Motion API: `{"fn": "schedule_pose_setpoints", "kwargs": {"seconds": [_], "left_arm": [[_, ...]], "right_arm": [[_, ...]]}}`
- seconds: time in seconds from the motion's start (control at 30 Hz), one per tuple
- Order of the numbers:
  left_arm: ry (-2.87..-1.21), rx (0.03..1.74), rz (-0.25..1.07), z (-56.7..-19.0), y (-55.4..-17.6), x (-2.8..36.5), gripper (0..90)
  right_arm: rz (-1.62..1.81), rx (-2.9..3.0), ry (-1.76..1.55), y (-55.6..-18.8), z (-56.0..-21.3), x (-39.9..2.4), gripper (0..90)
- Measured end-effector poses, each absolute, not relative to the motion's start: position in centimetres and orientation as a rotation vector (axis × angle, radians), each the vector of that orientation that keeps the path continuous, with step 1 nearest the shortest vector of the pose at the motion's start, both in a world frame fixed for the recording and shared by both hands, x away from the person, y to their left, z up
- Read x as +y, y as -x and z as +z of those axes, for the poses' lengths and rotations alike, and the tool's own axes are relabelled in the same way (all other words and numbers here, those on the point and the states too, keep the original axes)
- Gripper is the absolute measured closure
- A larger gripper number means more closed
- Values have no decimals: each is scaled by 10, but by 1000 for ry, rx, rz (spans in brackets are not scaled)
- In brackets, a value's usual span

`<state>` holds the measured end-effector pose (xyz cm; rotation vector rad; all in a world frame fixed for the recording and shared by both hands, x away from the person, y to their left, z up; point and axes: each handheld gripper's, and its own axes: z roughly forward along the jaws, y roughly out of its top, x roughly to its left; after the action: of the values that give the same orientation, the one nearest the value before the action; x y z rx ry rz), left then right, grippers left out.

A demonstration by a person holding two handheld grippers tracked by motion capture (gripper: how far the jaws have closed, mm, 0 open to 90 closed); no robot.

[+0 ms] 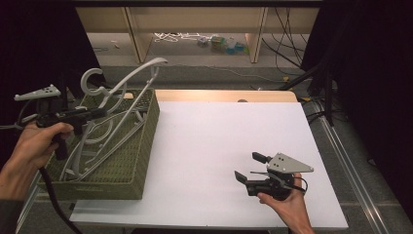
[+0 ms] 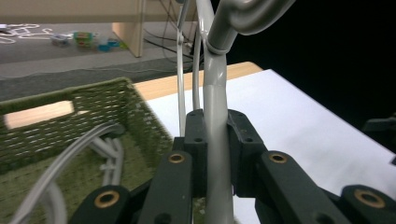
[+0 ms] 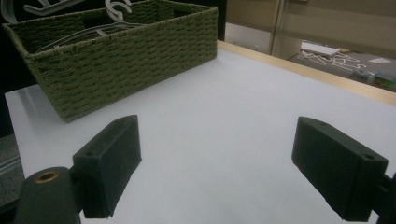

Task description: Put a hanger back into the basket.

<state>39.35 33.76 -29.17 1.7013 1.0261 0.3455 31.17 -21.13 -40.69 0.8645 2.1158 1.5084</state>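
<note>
An olive woven basket (image 1: pixel 139 146) stands on the left end of the white tabletop (image 1: pixel 219 126) with several grey plastic hangers (image 1: pixel 97 146) in it. My left gripper (image 1: pixel 100 113) is over the basket, shut on the bar of one grey hanger (image 1: pixel 139 70), which stands tilted up above the basket's rim. In the left gripper view the pads of the left gripper (image 2: pixel 215 135) press on the hanger's bar (image 2: pixel 215 93). The right gripper (image 1: pixel 249 167) rests near the table's front right, open, with nothing between its jaws. The right gripper (image 3: pixel 217 163) faces the basket (image 3: pixel 126 56).
The white tabletop (image 3: pixel 224 107) stretches from the basket to its right edge. Behind it runs a wooden strip (image 1: pixel 224 95), then floor with cables (image 1: pixel 175 36) and small items under a wooden shelf unit. Dark curtains flank both sides.
</note>
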Motion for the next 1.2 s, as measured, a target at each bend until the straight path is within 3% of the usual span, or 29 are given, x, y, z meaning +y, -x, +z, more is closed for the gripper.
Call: {"fn": "schedule_pose_setpoints", "kwargs": {"seconds": [0.6, 1.2], "left_arm": [[-1836, 1038, 401, -321, -405, 372, 797], [-1877, 1079, 363, -345, -403, 395, 797]], "right_arm": [[1492, 2136, -874, -312, -407, -212, 165], [1500, 2134, -890, -311, -406, -212, 166]]}}
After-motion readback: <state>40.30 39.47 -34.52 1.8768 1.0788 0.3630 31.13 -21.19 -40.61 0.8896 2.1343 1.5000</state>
